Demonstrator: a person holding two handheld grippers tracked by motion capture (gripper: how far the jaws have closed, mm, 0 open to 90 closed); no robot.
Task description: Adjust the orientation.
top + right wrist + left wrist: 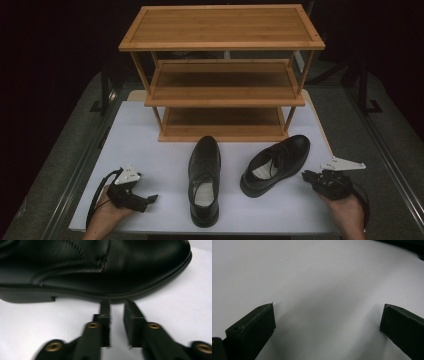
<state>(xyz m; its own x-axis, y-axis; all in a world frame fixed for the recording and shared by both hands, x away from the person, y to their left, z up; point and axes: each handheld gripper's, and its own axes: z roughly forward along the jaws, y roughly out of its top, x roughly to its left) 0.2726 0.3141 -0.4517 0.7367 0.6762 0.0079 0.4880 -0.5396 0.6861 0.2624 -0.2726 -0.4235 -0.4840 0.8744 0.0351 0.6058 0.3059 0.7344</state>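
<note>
At the near edge of the white table (150, 150), the left gripper (150, 199) lies low in the person's left hand (107, 212), its jaws spread wide over bare tabletop with nothing between them, as the left gripper view shows. On the other side, the right gripper (306, 176) rests in the right hand (347, 210), its jaws drawn nearly together with only a narrow gap and nothing held; in the right gripper view the tips point at the side of the right shoe (100, 267), just short of its sole. That black leather shoe (275, 162) sits angled, toe pointing away and to the right. Just beside it to the left, the left shoe (204, 180) stands straight, heel toward the person. Farther back stands a wooden three-tier shoe rack (222, 30), its shelves bare.
</note>
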